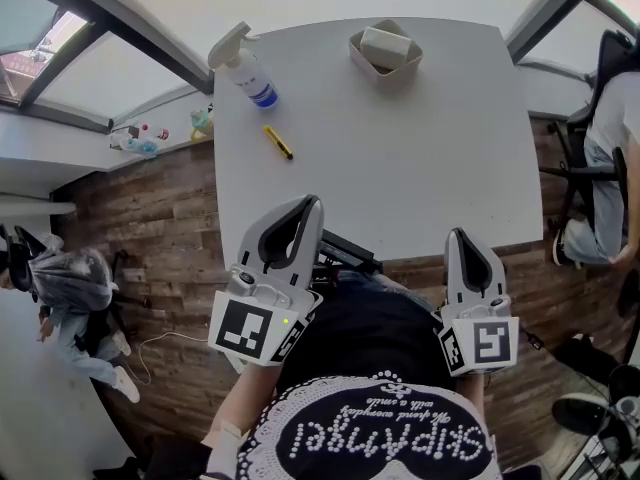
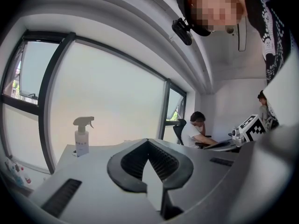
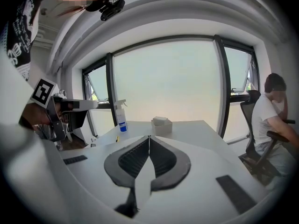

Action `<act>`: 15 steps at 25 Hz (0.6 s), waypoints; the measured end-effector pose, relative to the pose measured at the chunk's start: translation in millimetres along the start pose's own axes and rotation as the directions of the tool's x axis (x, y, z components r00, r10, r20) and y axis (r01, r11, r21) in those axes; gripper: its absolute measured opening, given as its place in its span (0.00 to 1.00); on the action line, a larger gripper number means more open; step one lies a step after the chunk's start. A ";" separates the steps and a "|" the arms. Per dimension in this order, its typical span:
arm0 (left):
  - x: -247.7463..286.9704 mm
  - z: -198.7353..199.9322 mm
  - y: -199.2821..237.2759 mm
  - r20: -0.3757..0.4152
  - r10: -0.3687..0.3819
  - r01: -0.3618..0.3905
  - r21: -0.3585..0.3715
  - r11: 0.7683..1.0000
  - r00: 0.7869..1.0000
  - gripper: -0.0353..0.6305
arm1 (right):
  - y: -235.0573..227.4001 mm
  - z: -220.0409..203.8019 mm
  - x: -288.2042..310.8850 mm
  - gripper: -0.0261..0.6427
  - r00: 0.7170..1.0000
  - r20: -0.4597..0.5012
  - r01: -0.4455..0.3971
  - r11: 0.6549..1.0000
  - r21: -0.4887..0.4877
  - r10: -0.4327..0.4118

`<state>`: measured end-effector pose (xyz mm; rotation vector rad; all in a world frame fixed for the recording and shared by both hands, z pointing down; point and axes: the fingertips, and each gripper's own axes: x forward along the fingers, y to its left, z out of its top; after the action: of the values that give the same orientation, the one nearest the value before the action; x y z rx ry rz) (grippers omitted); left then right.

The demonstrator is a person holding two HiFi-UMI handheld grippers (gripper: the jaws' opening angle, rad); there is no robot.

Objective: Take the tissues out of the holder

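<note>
Both tools sat low at the near edge of the table [image 1: 400, 158], close to the person's body. The left hand-held gripper [image 1: 310, 203] had its jaws pressed together on nothing, and the right hand-held gripper [image 1: 459, 234] was closed and empty too. The tissues [image 1: 386, 43] lay in their holder [image 1: 380, 74] well away at the table's far edge, untouched. The holder looked light and sat near that far edge, so a one-sided pull could likely drag or tip it rather than free the pack. A shallow pinch might lift only a sheet. A left-side reach passed near the spray bottle [image 1: 245, 68] and a small yellow tool [image 1: 278, 142], and either could get knocked. Only the head view gave the whole layout, yellow tool included. The right gripper view put the holder dead ahead beyond its closed tips. The left gripper view missed the holder entirely and caught just the spray bottle.
</note>
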<state>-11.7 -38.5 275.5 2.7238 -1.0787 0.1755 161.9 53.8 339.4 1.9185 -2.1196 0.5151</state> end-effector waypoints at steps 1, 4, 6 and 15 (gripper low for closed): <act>2.0 1.5 3.0 -0.001 -0.007 0.007 -0.003 1.000 1.000 0.06 | 0.9 1.1 1.2 0.06 1.000 -0.006 0.007 1.000 -0.003 -0.007; 9.0 4.6 10.9 -0.005 -0.029 0.029 -0.012 1.000 1.000 0.06 | 2.2 4.2 4.1 0.06 0.999 -0.022 0.032 0.999 -0.003 -0.032; 14.2 5.9 15.3 -0.004 -0.041 0.041 -0.020 0.999 0.999 0.06 | 1.5 5.9 6.2 0.06 0.998 -0.032 0.048 0.999 -0.002 -0.048; 27.5 1.6 20.7 -0.012 -0.106 0.105 -0.043 0.994 0.994 0.06 | 1.9 7.7 11.4 0.06 0.994 -0.059 0.096 0.995 -0.007 -0.096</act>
<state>-6.0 -71.8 282.1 2.7294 -0.9213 0.1536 159.1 40.5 336.7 1.9660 -1.9797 0.5410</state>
